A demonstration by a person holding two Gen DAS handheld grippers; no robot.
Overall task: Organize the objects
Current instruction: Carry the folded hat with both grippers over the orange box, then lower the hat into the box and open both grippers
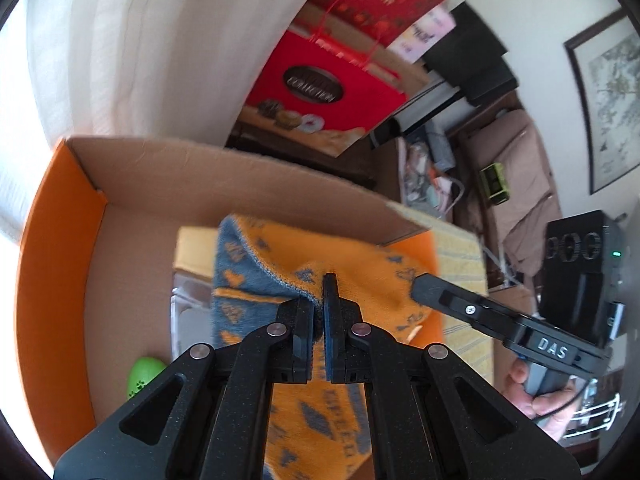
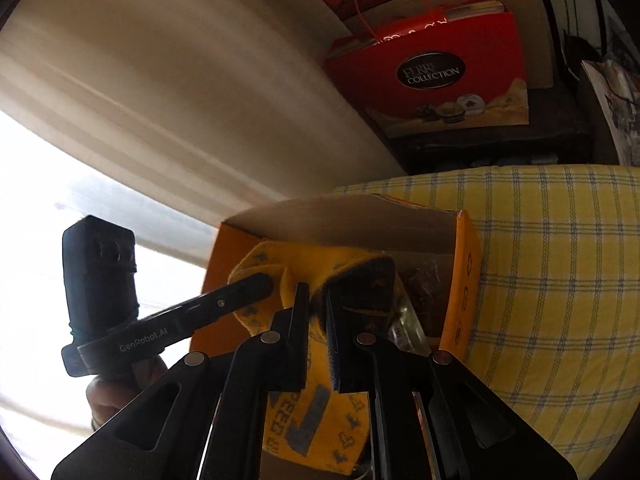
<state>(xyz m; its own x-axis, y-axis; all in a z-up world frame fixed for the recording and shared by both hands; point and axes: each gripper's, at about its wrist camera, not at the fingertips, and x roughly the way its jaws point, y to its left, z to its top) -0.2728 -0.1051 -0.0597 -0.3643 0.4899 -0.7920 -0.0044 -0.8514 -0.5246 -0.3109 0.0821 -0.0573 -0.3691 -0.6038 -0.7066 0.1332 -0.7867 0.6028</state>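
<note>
The step in hand looked like putting the orange and blue towel [image 1: 352, 280] into the cardboard box [image 1: 60, 240]. To do it well, both hands should go down evenly, keep the towel inside the box walls, and let go only when it lay flat on the things at the bottom.

The left gripper [image 1: 318, 316] was pinched tight on a fold of the towel. The right gripper [image 2: 318, 312] was pinched on the towel too. The towel hung between them, partly over the box and partly inside it. A green toy [image 1: 144, 374] lay in the box.
</note>
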